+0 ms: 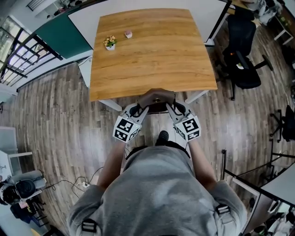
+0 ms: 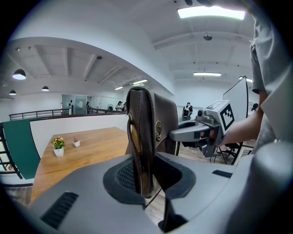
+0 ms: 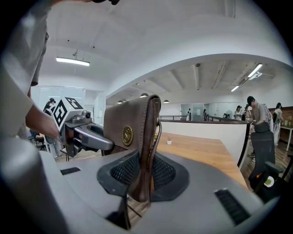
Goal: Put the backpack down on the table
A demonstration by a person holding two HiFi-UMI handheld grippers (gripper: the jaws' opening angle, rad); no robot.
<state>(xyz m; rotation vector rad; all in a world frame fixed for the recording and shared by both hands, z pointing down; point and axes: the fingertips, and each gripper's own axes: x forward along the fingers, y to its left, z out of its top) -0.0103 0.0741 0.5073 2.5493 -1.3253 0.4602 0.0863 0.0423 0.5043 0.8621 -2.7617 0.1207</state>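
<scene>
A brown leather backpack [image 1: 157, 98] with a round brass badge hangs in the air at the near edge of the wooden table [image 1: 152, 50], held between both grippers. My left gripper [image 1: 139, 110] is shut on its left side edge [image 2: 141, 137], the leather pinched upright between the pads. My right gripper [image 1: 173, 109] is shut on the opposite side edge [image 3: 145, 141]. Each gripper view shows the other gripper [image 2: 201, 130] [image 3: 84, 132] across the bag. The bag's lower part is hidden below the table edge in the head view.
A small potted flower [image 1: 110, 43] and a tiny pink pot [image 1: 128, 34] stand at the table's far left. A black office chair [image 1: 242, 55] sits right of the table. White board panels [image 1: 152, 9] stand behind the table. People stand far off in the room.
</scene>
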